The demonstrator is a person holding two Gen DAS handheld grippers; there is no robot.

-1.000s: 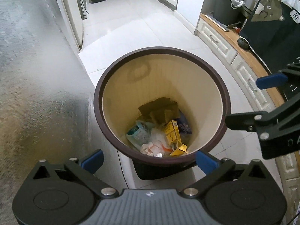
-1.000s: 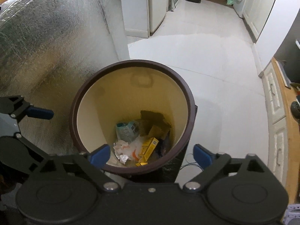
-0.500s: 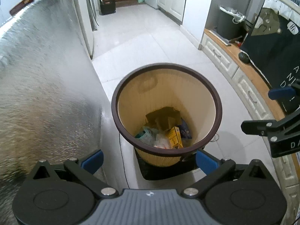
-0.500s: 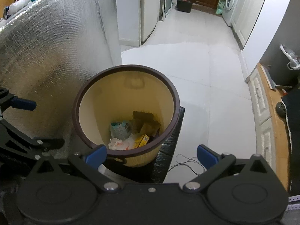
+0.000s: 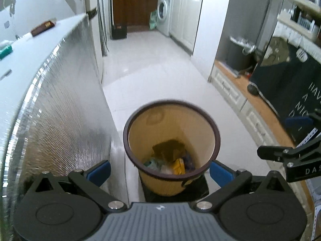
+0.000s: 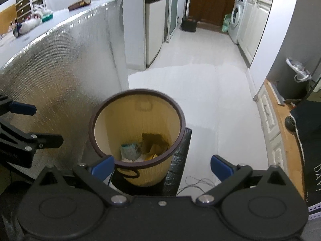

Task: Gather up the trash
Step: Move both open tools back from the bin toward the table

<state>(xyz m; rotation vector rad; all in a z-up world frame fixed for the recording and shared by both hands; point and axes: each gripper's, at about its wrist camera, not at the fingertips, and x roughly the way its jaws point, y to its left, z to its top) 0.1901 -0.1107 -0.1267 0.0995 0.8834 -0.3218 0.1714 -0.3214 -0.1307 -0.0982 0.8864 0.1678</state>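
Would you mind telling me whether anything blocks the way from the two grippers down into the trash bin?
Nothing visible does: the trash bin has no lid, and the left gripper and right gripper are open and empty above its open mouth.

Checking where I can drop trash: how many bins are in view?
2. The tan wastebasket stands on the floor just ahead of both open grippers; a grey bin stands in the far right alcove. Others may be hidden.
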